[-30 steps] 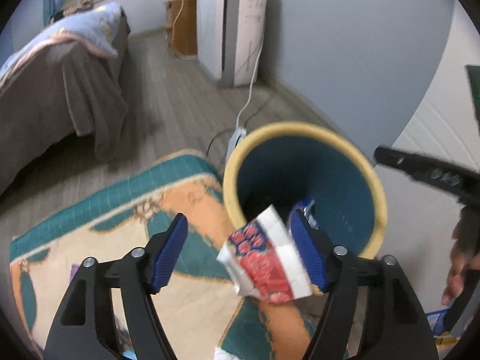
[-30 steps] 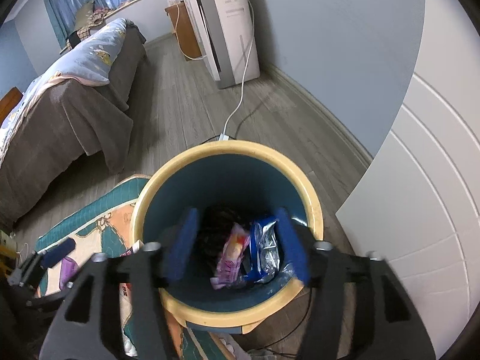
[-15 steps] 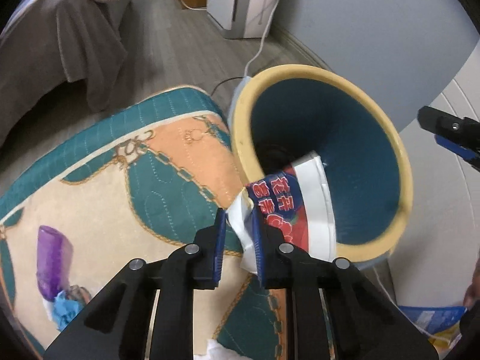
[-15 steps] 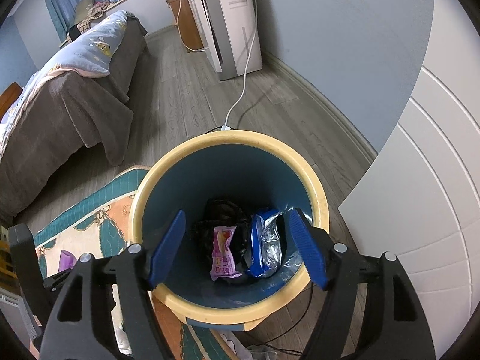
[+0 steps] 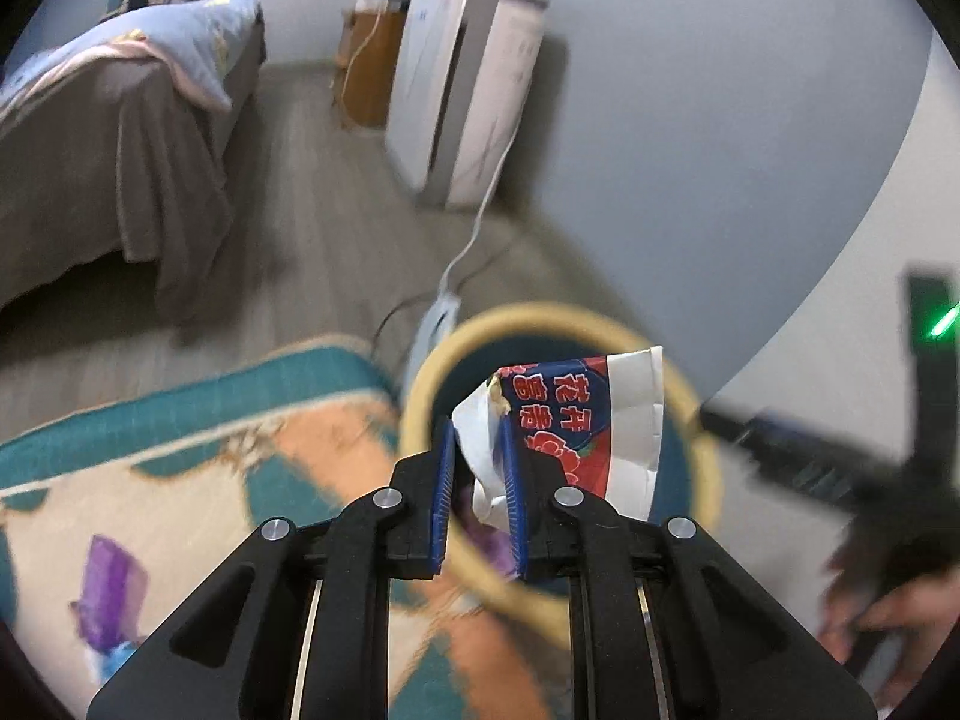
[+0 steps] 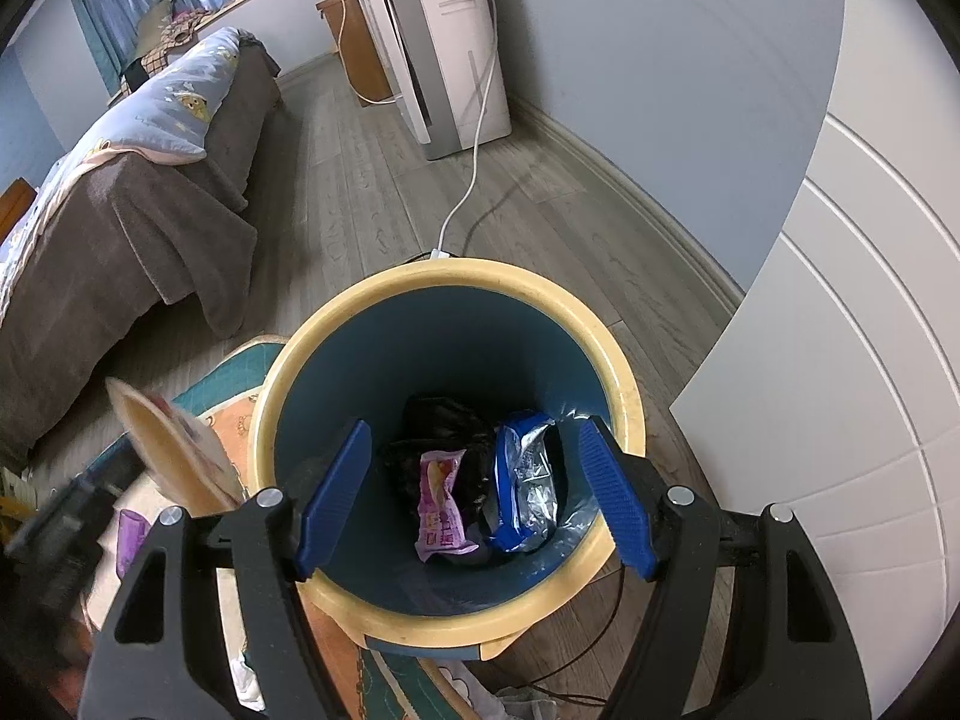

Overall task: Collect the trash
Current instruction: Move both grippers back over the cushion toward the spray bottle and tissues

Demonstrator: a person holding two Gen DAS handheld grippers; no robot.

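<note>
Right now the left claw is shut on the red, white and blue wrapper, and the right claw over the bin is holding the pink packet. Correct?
Not quite. The right claw is open and empty; the pink packet lies at the bottom of the bin, as the right wrist view shows. The left claw is indeed shut on the red, white and blue wrapper.

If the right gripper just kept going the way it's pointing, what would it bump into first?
Probably the litter at the bottom of the bin: the open right gripper aims into its mouth, at the pink wrapper and blue packet. Depth is unclear.
</note>
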